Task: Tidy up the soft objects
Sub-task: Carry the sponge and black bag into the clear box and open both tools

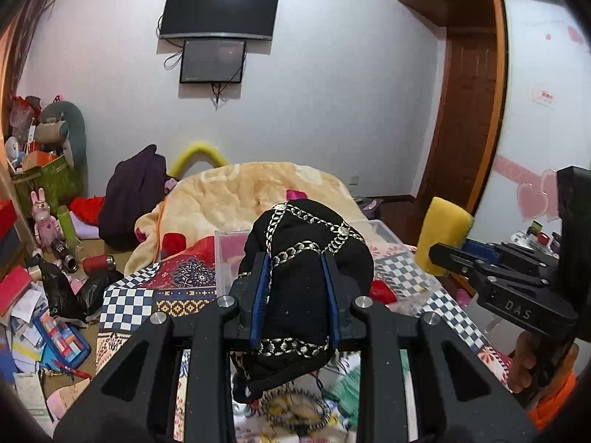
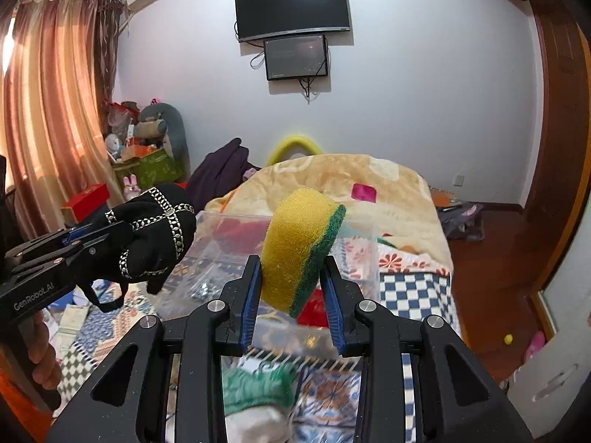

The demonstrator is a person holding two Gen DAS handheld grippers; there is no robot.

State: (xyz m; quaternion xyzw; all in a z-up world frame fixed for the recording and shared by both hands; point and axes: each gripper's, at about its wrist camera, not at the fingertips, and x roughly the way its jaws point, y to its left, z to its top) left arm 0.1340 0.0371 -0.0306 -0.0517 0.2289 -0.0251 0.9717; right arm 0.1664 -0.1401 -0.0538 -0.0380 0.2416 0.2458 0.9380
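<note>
My left gripper (image 1: 295,258) is shut on a black hat with silver chain trim (image 1: 306,258) and holds it in the air above the bed. The hat also shows at the left of the right wrist view (image 2: 155,236). My right gripper (image 2: 290,262) is shut on a yellow sponge with a green scrub side (image 2: 295,251), held upright above a clear plastic box (image 2: 221,236). The sponge shows at the right of the left wrist view (image 1: 443,232). The clear box (image 1: 231,254) sits on the bed just beyond both grippers.
The bed has a patchwork quilt (image 1: 125,302) and a peach blanket (image 2: 351,181) piled at its far end. A green and white knit item (image 2: 255,395) lies below my right gripper. Clutter covers the floor at left (image 1: 44,317). A wardrobe (image 1: 535,110) stands at right.
</note>
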